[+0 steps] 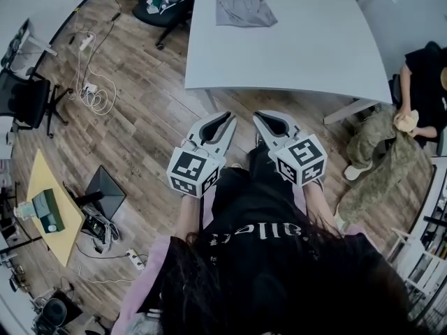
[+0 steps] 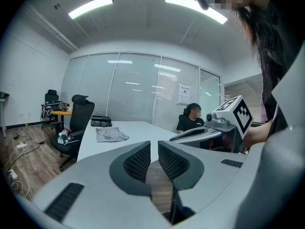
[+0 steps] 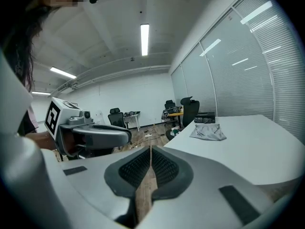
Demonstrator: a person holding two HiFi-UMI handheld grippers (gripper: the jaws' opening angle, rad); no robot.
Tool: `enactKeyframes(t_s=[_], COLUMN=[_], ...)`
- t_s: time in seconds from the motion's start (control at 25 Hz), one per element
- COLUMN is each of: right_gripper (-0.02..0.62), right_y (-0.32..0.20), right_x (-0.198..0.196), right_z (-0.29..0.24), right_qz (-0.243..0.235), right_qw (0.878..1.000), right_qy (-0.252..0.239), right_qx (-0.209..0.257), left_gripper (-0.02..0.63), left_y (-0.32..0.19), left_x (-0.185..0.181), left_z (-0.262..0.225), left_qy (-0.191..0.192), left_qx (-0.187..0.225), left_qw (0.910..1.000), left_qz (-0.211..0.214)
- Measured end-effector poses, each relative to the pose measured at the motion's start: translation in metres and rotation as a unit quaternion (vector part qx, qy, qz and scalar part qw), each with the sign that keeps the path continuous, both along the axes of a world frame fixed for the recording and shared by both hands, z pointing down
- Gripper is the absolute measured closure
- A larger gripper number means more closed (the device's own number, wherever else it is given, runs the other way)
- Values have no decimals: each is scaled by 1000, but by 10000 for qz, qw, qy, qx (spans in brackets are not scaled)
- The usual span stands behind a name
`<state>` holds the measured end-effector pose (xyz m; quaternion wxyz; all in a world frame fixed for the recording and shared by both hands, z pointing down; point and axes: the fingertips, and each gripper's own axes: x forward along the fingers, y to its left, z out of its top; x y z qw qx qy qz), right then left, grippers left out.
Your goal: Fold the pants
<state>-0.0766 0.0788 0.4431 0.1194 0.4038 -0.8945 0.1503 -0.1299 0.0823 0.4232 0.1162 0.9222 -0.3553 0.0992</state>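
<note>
Nearest is the wearer's own dark shirt (image 1: 258, 250), and just ahead of it two grippers are held side by side over the wood floor (image 1: 147, 117), each carrying one marker cube. The left gripper (image 1: 222, 119) (image 2: 154, 149) has its jaws a narrow slit apart with nothing between them, only floor showing through the gap. The right gripper (image 1: 264, 117) (image 3: 150, 149) has its jaws pressed together, also on nothing. Both point toward the near edge of one white table (image 1: 300, 47) and stop short of it. One pair of grey pants (image 1: 244, 9) (image 2: 110, 135) (image 3: 208, 131) lies flat toward the far end of that table, well apart from both grippers, with one dark bundle (image 2: 101, 122) beyond it at the far edge. To the right of the table one seated person (image 1: 426, 75) holds a camouflage cloth (image 1: 384, 152). Two black office chairs show in the head view: one (image 1: 164, 9) at the table's far left corner, one (image 1: 28, 100) at the room's left side, with loose white cables (image 1: 94, 93) on the floor between them.
</note>
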Motion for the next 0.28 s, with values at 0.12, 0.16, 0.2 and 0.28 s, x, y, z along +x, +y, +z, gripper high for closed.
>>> enactKeyframes(t_s=[0.12,0.16,0.2,0.28], right_gripper=[569,569,569,569], right_y=[1,2,2,3], right_x=[-6,-7,-9,-11], right_z=[1,2,2,2], right_qz=[-32,-39,-45,-54], right_qw=[10000,10000,10000,10000], right_qy=[16,21,25,34], right_qx=[16,17,17,17], left_gripper=[538,538,538,538], left_y=[2,3,3,4], left_x=[-6,-8,-9,-11], left_z=[-1,-1,-1,-2], left_qy=[36,51,62,75], left_qx=[25,31,39,53], left_qw=[10000,10000,9999,9999], left_qz=[-60,-75,-87,-106])
